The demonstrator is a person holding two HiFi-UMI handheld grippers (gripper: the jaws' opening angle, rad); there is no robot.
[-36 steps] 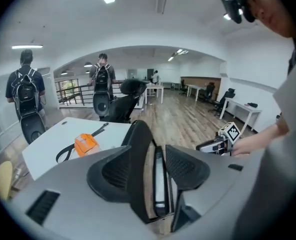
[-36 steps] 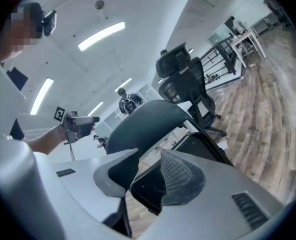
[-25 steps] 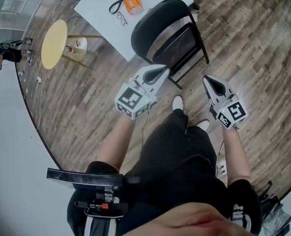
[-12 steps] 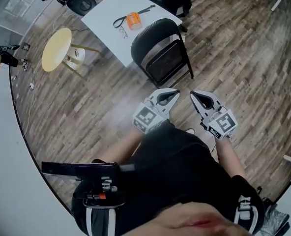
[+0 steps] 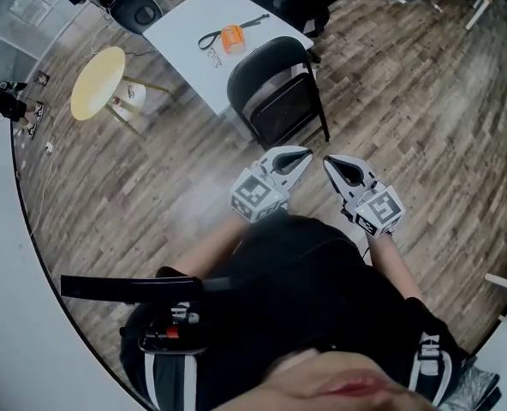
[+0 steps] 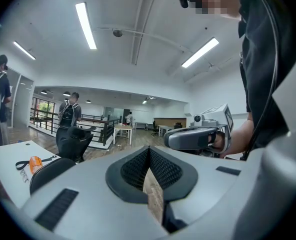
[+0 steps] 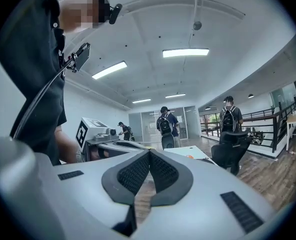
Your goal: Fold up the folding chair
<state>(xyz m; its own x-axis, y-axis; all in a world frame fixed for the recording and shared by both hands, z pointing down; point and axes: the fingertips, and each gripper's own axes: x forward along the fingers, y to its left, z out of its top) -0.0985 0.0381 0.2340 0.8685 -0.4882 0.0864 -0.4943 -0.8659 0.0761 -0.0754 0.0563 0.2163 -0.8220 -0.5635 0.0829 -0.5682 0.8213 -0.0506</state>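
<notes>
The black folding chair point(image 5: 275, 88) stands upright on the wood floor by the white table, its seat panel tipped up close to the frame. My left gripper point(image 5: 303, 154) and right gripper point(image 5: 329, 162) hover side by side in front of my body, short of the chair and touching nothing. Both are shut and empty. In the left gripper view the closed left gripper point(image 6: 149, 153) points level, with the chair's back point(image 6: 50, 171) low at the left and the right gripper point(image 6: 195, 138) beside it. In the right gripper view the right gripper point(image 7: 149, 156) is shut too, with the left gripper point(image 7: 100, 140) alongside.
A white table point(image 5: 185, 37) behind the chair carries an orange object point(image 5: 230, 34) and a black strap. A round yellow side table point(image 5: 98, 82) stands to the left, a black office chair point(image 5: 134, 2) beyond. People with backpacks point(image 7: 166, 126) stand further off.
Both grippers have pulled back from the chair and risen, drawing closer together in front of my body. The chair now sits farther from them in the head view.
</notes>
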